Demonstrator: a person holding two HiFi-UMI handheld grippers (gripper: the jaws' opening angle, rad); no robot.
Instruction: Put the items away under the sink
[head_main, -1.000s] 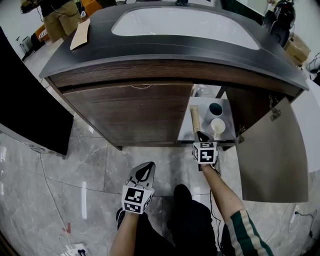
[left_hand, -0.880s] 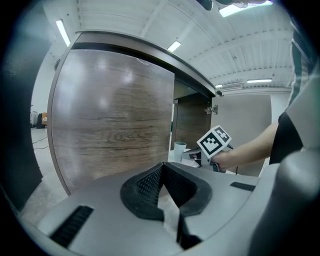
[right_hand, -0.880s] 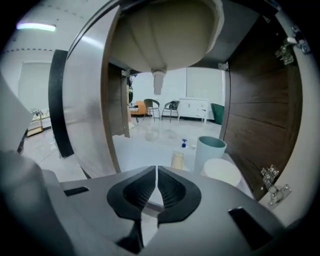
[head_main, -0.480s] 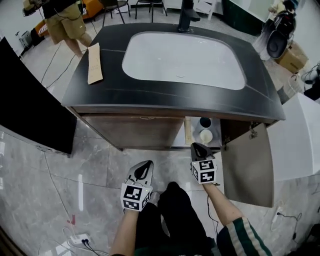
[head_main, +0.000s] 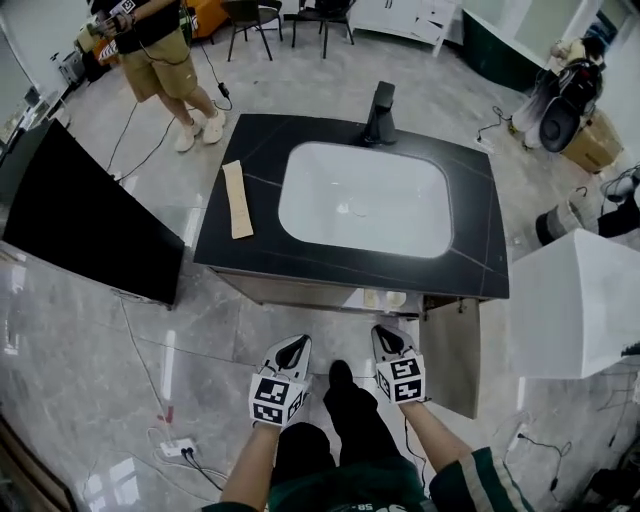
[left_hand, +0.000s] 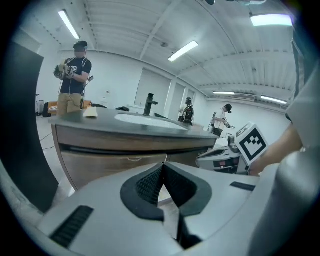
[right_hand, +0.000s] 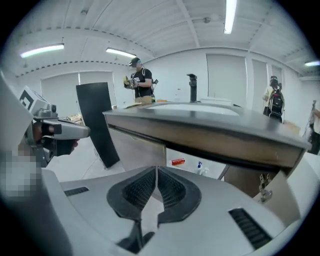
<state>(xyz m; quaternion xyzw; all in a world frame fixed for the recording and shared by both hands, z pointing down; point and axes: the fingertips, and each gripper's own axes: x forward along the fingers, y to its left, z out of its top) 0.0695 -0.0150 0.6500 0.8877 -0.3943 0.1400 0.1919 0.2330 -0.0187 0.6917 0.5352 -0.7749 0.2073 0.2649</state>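
Note:
The dark vanity top (head_main: 250, 245) with its white sink (head_main: 365, 200) lies far below me. Its right cabinet door (head_main: 452, 355) hangs open, and two pale items (head_main: 372, 298) show just inside, under the counter's edge. A flat tan piece (head_main: 237, 200) lies on the counter's left side. My left gripper (head_main: 293, 346) and right gripper (head_main: 384, 336) hover side by side in front of the vanity, well clear of it. Both are shut and empty: the left gripper (left_hand: 162, 166) and the right gripper (right_hand: 156, 170) each show pads pressed together. A red item (right_hand: 178, 161) and a small bottle (right_hand: 199, 165) sit inside the open cabinet.
A tall black panel (head_main: 90, 215) stands left of the vanity. A white block (head_main: 575, 305) stands to its right. A person (head_main: 165, 50) stands behind the vanity, near some chairs. Cables and a power strip (head_main: 180, 450) lie on the marble floor at my left.
The view and both grippers have risen sharply. The right gripper has drawn back from the cabinet opening. The vanity now looks small and far below.

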